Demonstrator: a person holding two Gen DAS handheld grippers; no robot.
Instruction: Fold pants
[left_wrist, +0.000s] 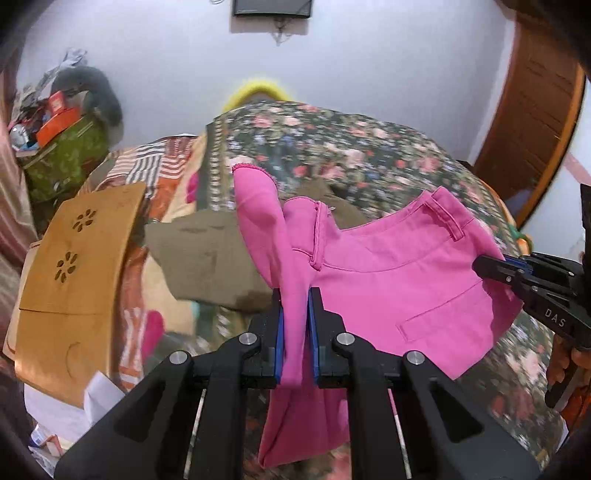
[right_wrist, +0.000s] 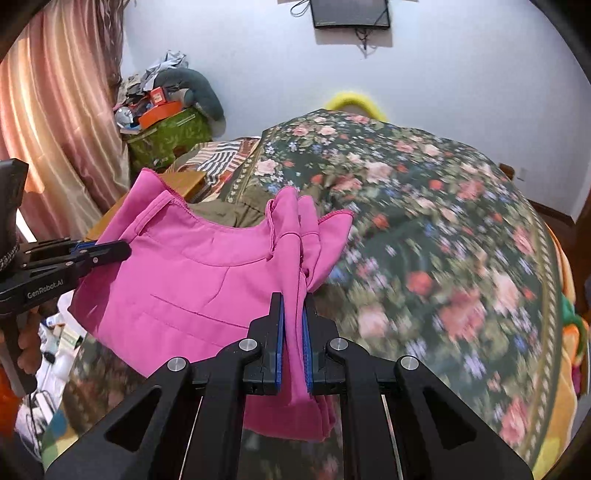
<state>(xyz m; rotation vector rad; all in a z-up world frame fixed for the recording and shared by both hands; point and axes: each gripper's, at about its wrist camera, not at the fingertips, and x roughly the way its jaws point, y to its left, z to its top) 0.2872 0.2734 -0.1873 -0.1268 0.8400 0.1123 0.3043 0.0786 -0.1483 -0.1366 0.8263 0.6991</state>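
Pants (left_wrist: 388, 273) in bright pink hang stretched between the two grippers, lifted above a bed with a dark floral bedspread (left_wrist: 332, 147). On the left gripper (left_wrist: 295, 332) the jaws are pinching a bunched fold of the pink cloth between their blue pads, and the cloth runs up past the tips and also drops below them. On the right gripper (right_wrist: 293, 332) the jaws are likewise pinching a gathered fold of the pants, with a loose flap hanging down beneath the pads. In the left wrist view the right gripper shows at the right edge, its tips closed on the side of the waistband near a belt loop; in the right wrist view the left gripper (right_wrist: 110, 251) shows at the left edge, its tips clamped on the opposite side of the cloth. Between the two grips the seat of the pants spreads wide, showing a curved yoke seam and a flat welt pocket, while the upper edge sags in a shallow curve. Behind the pants an olive-brown garment (left_wrist: 199, 258) lies on the bed. To the left stands a brown cardboard box (left_wrist: 74, 266) with flower-shaped cut-outs, and farther back a green box (right_wrist: 166, 136) piled with clutter sits near a pink curtain (right_wrist: 55, 110). A dark screen (right_wrist: 349, 13) is mounted high on the white wall, and a wooden door (left_wrist: 532, 122) shows at the right
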